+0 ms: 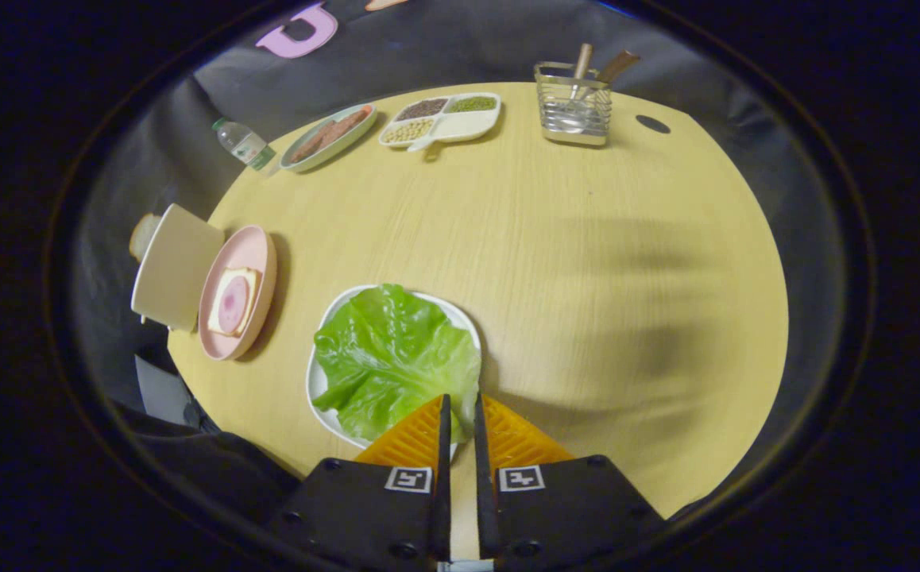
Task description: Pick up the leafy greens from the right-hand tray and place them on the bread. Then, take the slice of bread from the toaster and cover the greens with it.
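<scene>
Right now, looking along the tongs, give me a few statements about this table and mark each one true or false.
1. The lettuce leaf lies on the white tray just ahead of the tongs. True.
2. The tongs are wide open. False: the fingers stand nearly together with a thin gap, and nothing shows between them.
3. The pink plate holds bread with a round slice of meat on top. True.
4. The lettuce already covers that bread. False: it is on its own tray, apart from the pink plate.
5. The wire utensil holder stands at the far side of the table. True.
</scene>
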### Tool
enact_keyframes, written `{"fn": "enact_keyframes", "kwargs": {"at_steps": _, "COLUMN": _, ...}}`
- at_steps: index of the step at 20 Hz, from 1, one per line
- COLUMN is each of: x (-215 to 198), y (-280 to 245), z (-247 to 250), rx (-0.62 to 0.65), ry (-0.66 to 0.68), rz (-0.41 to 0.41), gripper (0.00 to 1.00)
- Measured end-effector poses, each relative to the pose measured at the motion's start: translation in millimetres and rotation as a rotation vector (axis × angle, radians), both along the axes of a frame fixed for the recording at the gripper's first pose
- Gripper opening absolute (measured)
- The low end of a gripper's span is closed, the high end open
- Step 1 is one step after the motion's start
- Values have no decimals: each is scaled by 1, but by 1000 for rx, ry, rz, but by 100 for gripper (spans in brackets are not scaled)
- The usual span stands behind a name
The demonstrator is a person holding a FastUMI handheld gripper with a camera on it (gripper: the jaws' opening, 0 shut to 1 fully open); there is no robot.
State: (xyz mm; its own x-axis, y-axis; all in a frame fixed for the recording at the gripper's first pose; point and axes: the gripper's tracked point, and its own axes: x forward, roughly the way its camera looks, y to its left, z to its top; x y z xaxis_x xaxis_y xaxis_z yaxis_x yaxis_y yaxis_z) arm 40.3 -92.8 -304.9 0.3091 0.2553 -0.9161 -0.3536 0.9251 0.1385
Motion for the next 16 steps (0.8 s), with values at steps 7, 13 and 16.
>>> {"fn": "enact_keyframes", "kwargs": {"at_steps": 7, "x": -4, "y": 5, "z": 11, "rx": 24, "ry": -7, "rz": -36, "gripper": 3}}
{"fn": "enact_keyframes", "kwargs": {"at_steps": 13, "x": -18, "y": 24, "z": 46, "rx": 124, "ry": -20, "rz": -82, "gripper": 4}}
{"fn": "enact_keyframes", "kwargs": {"at_steps": 16, "x": -24, "y": 36, "z": 68, "rx": 196, "ry": -28, "rz": -134, "gripper": 4}}
